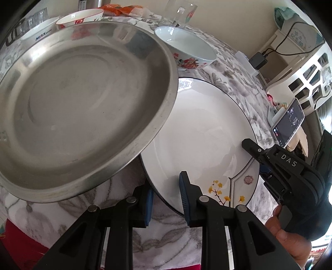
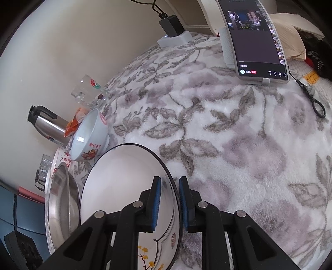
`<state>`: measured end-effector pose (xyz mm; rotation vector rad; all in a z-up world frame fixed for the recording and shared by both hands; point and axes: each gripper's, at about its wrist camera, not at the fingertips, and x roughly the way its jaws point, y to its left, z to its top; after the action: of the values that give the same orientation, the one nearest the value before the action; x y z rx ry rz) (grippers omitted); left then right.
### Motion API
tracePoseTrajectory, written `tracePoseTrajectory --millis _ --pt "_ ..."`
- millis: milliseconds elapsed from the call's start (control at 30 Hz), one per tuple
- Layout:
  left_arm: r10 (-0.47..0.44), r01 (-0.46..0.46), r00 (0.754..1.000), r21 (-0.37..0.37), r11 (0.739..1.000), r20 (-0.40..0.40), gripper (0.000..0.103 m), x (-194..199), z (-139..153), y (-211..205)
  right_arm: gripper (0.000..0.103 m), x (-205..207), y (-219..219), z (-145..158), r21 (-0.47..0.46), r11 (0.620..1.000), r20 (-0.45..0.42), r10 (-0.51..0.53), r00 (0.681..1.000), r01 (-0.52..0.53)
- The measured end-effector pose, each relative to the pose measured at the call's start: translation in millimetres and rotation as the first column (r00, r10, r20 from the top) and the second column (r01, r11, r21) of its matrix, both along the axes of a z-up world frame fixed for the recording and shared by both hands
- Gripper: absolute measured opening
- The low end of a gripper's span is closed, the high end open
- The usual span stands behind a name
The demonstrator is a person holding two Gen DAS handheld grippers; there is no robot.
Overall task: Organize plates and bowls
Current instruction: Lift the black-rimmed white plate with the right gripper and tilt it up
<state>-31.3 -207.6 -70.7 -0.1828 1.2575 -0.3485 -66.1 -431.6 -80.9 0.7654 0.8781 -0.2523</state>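
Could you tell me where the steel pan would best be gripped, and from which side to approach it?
Probably by its flat rim: the steel pan is wide and shallow, with no handle in view. Coming from the near edge beside the left gripper looks best, since the white plate lies under its right side and bowls crowd the far side.

Counted two plates: steel plate (image 1: pixel 83 108), white black-rimmed plate (image 1: pixel 203 133). Three bowls: blue-white bowl (image 1: pixel 186 49), red-patterned bowl (image 1: pixel 81 17), white lettered bowl (image 1: pixel 39 33). One phone (image 2: pixel 255 41). One thermos (image 2: pixel 47 122). One glass (image 2: pixel 87 91).
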Motion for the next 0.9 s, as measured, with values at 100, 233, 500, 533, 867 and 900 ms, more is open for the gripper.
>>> tracePoseTrajectory --millis 100,233,500,533,867,900 --pt "-0.013 0.013 1.000 0.003 1.000 0.014 0.026 -2 4 -1 0.019 -2 -2 2 -0.005 1.000 0.017 0.008 1.000 -0.008" --pt "-0.040 0.039 0.997 0.017 0.999 0.063 0.026 -4 13 -7 0.019 -5 -3 6 -0.023 1.000 0.024 0.010 1.000 -0.009" --pt "-0.069 0.069 0.996 0.005 0.998 0.057 0.027 -7 16 -11 0.019 -12 -10 12 -0.038 0.999 0.035 -0.006 0.999 0.007" --pt "-0.072 0.072 0.996 0.002 0.997 0.057 0.027 -8 17 -12 0.019 -12 -10 14 -0.041 0.999 0.037 -0.008 0.999 0.009" --pt "-0.113 0.117 0.988 -0.032 0.993 0.107 0.028 -15 38 -21 0.019 -29 -16 38 -0.090 0.995 0.092 -0.036 0.995 0.044" --pt "-0.116 0.121 0.986 -0.038 0.992 0.117 0.028 -15 41 -21 0.019 -31 -16 41 -0.095 0.994 0.101 -0.041 0.994 0.050"
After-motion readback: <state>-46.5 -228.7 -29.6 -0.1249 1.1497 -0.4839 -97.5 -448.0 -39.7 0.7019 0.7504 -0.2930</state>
